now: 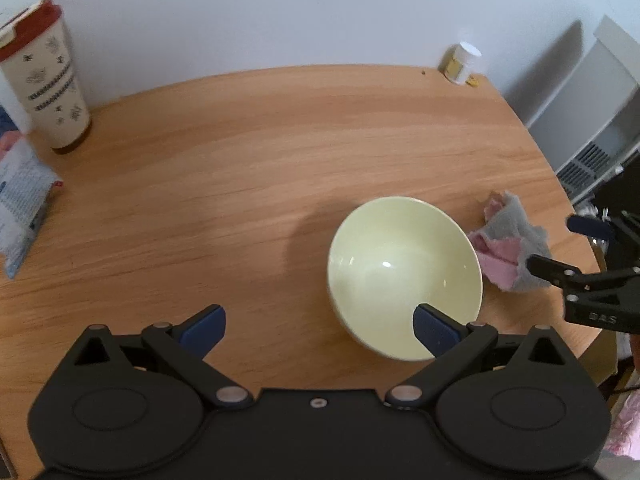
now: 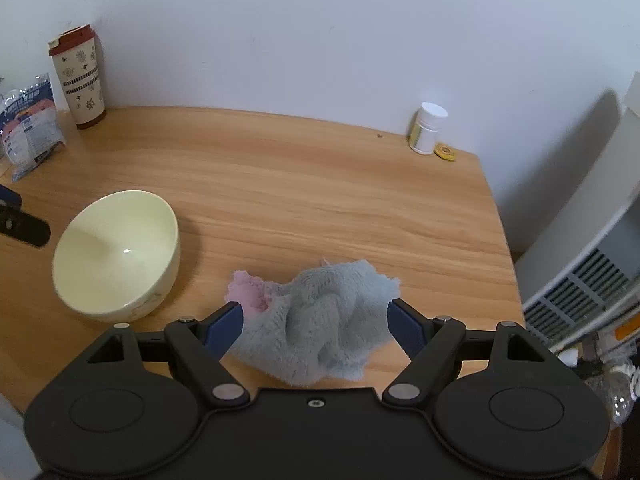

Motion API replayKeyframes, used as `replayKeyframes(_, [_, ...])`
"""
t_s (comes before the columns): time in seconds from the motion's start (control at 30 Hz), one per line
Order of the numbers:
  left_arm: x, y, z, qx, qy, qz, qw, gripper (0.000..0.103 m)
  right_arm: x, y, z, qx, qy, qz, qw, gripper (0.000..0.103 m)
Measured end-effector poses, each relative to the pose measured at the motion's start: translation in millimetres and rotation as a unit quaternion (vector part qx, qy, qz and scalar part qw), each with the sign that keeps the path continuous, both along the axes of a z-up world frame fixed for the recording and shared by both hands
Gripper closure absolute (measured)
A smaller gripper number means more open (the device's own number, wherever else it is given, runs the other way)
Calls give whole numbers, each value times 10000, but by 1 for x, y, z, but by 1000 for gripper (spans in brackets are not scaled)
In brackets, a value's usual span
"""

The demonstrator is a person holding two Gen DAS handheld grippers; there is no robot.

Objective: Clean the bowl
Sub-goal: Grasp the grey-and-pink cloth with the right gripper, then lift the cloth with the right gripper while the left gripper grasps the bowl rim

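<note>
Both jaws stand released: right gripper point(image 2: 315, 322) straddles the cloth point(image 2: 320, 320); left gripper point(image 1: 318, 330) nears the bowl point(image 1: 404, 276). Any pinch should take the cloth's bunched middle.

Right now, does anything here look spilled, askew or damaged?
Nothing stands out. The bowl sits upright and looks empty on the table; the cloth lies crumpled beside it, between the open right gripper fingers. No spills show.

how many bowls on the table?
1. The bowl sits on the table, left of the cloth, under the left gripper. None seem hidden.
</note>
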State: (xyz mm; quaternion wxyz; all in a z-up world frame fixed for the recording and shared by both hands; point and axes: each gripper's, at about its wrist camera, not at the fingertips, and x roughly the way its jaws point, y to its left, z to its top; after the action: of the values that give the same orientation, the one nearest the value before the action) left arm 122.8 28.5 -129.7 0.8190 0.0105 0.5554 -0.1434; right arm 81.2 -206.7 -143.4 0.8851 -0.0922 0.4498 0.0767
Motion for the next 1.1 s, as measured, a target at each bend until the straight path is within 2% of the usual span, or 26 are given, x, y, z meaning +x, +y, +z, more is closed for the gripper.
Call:
replayKeyframes(0.07, [2,1,-4,-113,96,13,9999,9,5,2,-9,-92,123,167,9997,23])
replayKeyframes(0.13, [4,0,-7,-103,176,70,9998,13,14,0,-20,-49,277,331,9991,33])
replayKeyframes(0.2, [4,0,-8,-123,178,222,9995,17,21,-4,-28,-89,420,450,9981,49])
replayKeyframes(0.3, [3,0,-14,-201,332,557,9977,20,29,-7,-35,7,585,679,9960,53])
replayKeyframes(0.37, [2,-2,-16,-93,363,765,9964,21,33,-9,-41,-9,689,837,9941,55])
replayKeyframes(0.5, [0,-7,-20,-188,405,942,9945,22,40,-15,-49,-6,959,1149,9887,68])
replayKeyframes(0.63, [-5,-11,-26,-94,433,968,9943,38,45,-23,-50,182,1042,1268,9863,76])
replayKeyframes(0.67, [-6,-11,-27,-128,465,1016,9937,39,46,-25,-50,241,1062,1298,9855,78])
replayKeyframes(0.8, [-9,-11,-29,-180,493,1100,9925,44,45,-28,-34,575,976,1428,9832,81])
replayKeyframes(0.97, [-11,-9,-29,-106,451,1156,9922,66,45,-31,5,1280,678,1604,9764,82])
replayKeyframes(1.1, [-8,-9,-30,-106,398,1157,9924,72,45,-33,35,1838,438,1738,9665,81])
